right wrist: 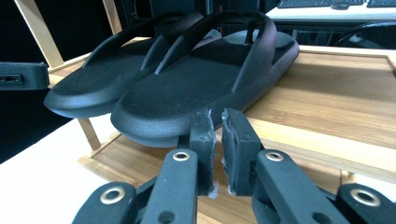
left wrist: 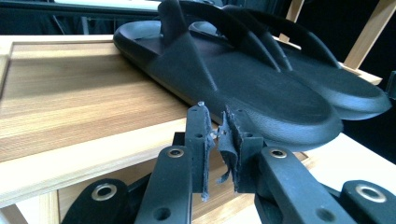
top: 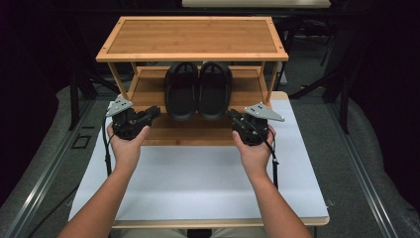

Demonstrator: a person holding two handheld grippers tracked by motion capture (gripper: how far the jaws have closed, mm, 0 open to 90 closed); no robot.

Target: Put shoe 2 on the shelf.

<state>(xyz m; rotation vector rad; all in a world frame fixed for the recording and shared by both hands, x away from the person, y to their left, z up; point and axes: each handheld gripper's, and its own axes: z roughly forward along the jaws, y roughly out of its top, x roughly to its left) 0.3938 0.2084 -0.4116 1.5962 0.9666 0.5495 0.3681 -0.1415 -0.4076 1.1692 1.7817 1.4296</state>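
Note:
A pair of black flip-flop sandals lies side by side on the lower shelf (top: 193,133) of a wooden rack, the left sandal (top: 181,91) touching the right sandal (top: 215,89), heels toward me. My left gripper (top: 156,112) is at the shelf's front left, pointing at the left sandal's heel (left wrist: 280,112). Its jaws (left wrist: 218,122) are shut with nothing between them, just short of the sole. My right gripper (top: 232,115) is at the front right. Its jaws (right wrist: 217,116) are shut and empty, close to the right sandal's heel (right wrist: 159,116).
The rack's top shelf (top: 192,37) is bare and overhangs the sandals. Thin wooden posts (top: 118,79) stand at the rack's corners. The rack sits at the far end of a white table (top: 198,183). Dark floor and metal frames surround the table.

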